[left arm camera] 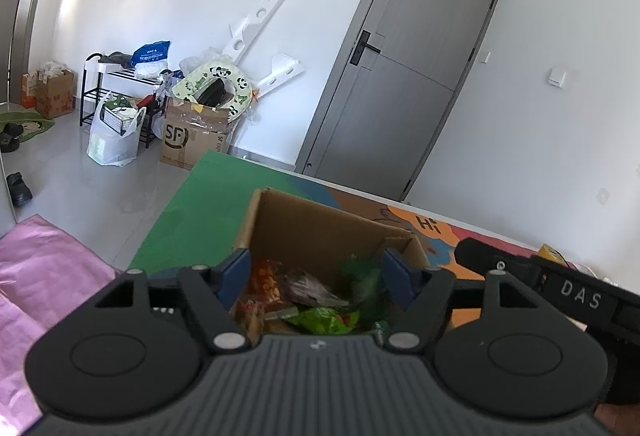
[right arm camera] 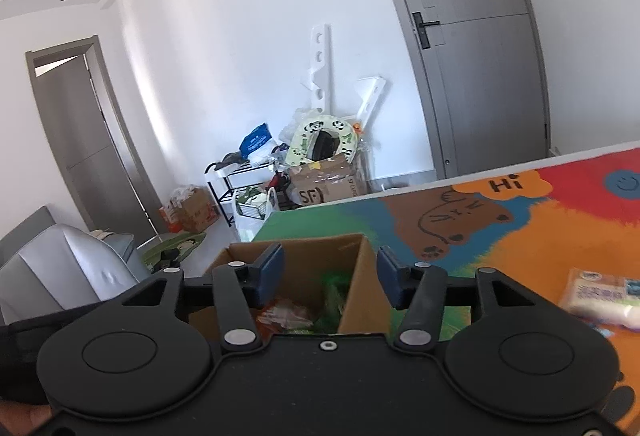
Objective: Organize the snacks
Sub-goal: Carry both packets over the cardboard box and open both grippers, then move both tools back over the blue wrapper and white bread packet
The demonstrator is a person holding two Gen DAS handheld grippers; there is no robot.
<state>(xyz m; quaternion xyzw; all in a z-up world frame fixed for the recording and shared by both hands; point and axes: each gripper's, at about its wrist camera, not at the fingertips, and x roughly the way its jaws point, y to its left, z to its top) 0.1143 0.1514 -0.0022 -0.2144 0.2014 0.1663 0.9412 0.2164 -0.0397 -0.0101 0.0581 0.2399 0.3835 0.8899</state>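
Jaws on both grippers stand spread with nothing between the blue pads. From the left wrist view, the left gripper [left arm camera: 316,278] hangs over an open cardboard box [left arm camera: 316,224], whose far wall rises between the fingers. From the right wrist view, the right gripper [right arm camera: 330,276] sits above the same box [right arm camera: 362,278], the box's right wall running up between its fingers.

Beside the box to the right on the bench [right arm camera: 520,236], which wears a colourful cartoon mat, lies a white packet [right arm camera: 600,298], well apart from the box. Across the floor stand an SF carton [left arm camera: 192,139], a white plastic bag [left arm camera: 114,139] and a black rack [left arm camera: 116,91], with a grey door [left arm camera: 404,75] behind.

Inside the box lie snack packets [left arm camera: 296,296]: orange, brown and green wrappers piled loosely, partly blurred.
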